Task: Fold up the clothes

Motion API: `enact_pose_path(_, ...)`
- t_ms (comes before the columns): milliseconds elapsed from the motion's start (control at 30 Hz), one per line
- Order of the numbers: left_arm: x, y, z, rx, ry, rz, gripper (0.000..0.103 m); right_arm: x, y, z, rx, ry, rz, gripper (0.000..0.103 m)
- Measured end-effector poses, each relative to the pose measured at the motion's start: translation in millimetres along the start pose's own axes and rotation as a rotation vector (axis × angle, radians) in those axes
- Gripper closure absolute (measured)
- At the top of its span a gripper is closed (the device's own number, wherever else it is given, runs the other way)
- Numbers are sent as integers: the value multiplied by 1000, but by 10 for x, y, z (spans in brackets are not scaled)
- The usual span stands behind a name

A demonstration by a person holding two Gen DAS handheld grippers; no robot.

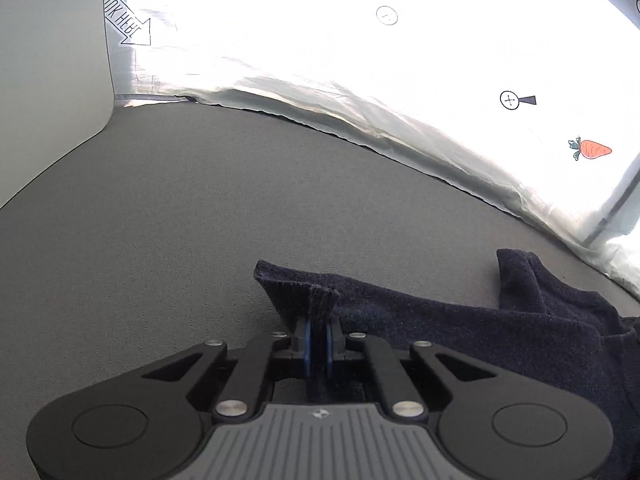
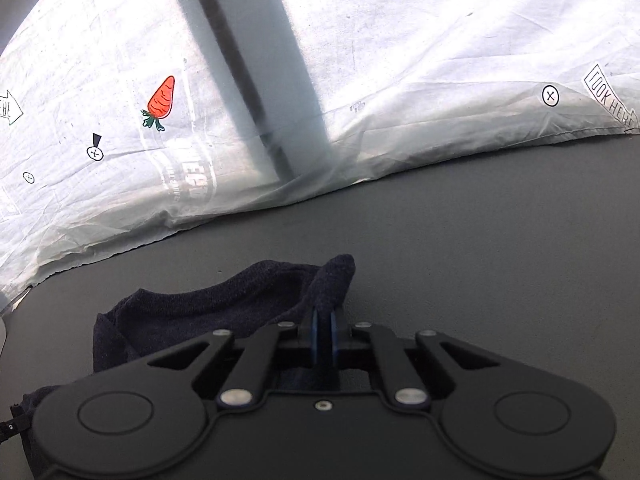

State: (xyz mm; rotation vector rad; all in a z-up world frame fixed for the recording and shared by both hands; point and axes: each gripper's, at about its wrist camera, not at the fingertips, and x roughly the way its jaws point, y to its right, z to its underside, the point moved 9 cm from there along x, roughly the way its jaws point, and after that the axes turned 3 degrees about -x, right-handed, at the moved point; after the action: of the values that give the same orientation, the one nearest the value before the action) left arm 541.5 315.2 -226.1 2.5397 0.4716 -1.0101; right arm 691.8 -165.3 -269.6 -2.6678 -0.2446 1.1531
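Grey table (image 1: 160,220), white sheet (image 2: 440,80) (carrot-printed) behind; both grippers (image 1: 319,330) (image 2: 323,322) pinch navy garment (image 1: 460,320).

garment (image 1: 460,320) on table (image 1: 160,220) | sheet (image 1: 320,40) behind

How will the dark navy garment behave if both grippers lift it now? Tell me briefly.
Likely floppy: the dark navy garment bunches and droops between the left gripper and the right gripper. Probably light, since both pinch only thin edges. Its knit texture suggests little slipping on the blue pads.
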Motion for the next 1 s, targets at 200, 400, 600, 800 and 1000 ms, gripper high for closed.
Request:
enact_pose_path(200,-1030,295,-813,23,276,119,96,-232,-6,-183,70,77,-69,97)
enact_pose_path(400,-925,261,-903,16,275,79,95,-52,-152,-107,13,53,-10,90)
enact_pose_path(600,-224,-352,-353,-205,54,-12,96,-110,-241,83,-120,50,120,41)
enact_pose_path(800,-61,-635,-37,-240,0,-78,95,-341,-277,654,-164,-42,130,27)
enact_pose_path(1000,42,-734,111,-231,-42,-96,81,-379,-201,1233,-133,-155,168,17)
